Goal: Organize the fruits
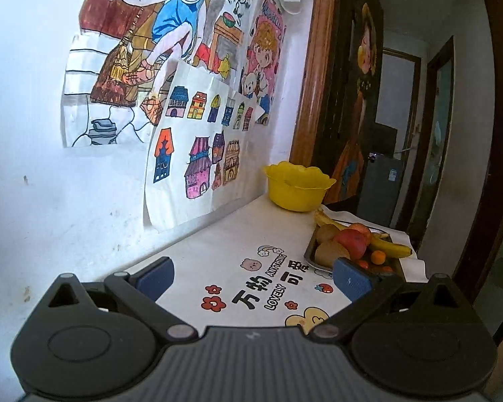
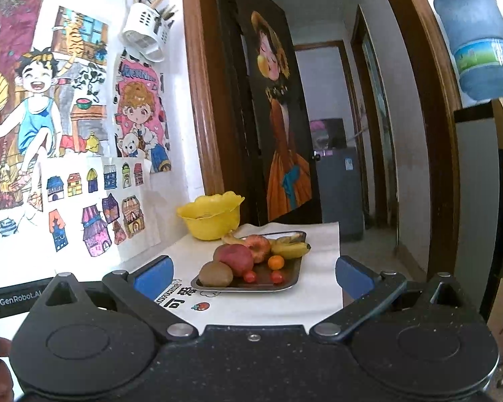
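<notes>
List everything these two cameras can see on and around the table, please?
Tray: one, metal, on the white cloth.
Kiwis: two, brown, tray's near end.
Apples: two, red, mid-tray.
Bananas: a few, yellow, tray's far end.
Orange: one, small, mid-tray.
Tomatoes: two or three, red, tray's near part.
Bowl: one, yellow, behind tray.
Drawings: several, coloured, on wall.
Left gripper: black, blue pads, open.
Right gripper: same, open.
</notes>
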{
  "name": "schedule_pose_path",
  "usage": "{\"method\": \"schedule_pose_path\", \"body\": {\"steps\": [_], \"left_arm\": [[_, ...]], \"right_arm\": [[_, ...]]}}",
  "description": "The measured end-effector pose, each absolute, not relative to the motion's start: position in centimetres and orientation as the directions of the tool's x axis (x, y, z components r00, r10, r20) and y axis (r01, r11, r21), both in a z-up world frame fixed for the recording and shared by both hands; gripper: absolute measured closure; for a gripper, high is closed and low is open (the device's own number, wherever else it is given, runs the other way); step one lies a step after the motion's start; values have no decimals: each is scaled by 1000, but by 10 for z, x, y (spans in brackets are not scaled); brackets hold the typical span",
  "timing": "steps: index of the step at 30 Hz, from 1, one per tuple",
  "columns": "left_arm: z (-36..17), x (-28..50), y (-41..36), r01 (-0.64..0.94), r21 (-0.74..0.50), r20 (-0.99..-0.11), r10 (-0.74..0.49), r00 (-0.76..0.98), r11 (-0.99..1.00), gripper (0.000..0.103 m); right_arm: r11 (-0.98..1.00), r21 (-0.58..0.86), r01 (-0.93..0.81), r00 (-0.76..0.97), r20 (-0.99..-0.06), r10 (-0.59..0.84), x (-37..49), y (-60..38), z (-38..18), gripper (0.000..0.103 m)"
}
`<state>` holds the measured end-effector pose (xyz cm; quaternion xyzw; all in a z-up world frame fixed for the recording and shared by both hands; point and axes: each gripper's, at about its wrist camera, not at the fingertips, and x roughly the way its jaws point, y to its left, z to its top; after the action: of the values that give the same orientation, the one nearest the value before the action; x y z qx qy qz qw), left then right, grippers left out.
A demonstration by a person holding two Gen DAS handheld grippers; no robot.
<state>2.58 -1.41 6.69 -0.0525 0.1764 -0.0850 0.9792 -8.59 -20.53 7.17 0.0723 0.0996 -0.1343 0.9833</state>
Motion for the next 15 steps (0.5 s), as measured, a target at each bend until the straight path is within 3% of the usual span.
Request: {"method": "schedule_pose_path", "body": {"steps": [5, 15], "left_arm": [[55, 29, -12, 142, -138, -331, -180, 926, 980, 1], [17, 58, -30, 116, -92, -358, -141, 923, 989, 1]], "right_arm": [[960, 112, 255, 952, -203, -229, -79, -202, 56, 1], [957, 170, 234, 947, -263, -184, -35, -221, 13, 1]]}}
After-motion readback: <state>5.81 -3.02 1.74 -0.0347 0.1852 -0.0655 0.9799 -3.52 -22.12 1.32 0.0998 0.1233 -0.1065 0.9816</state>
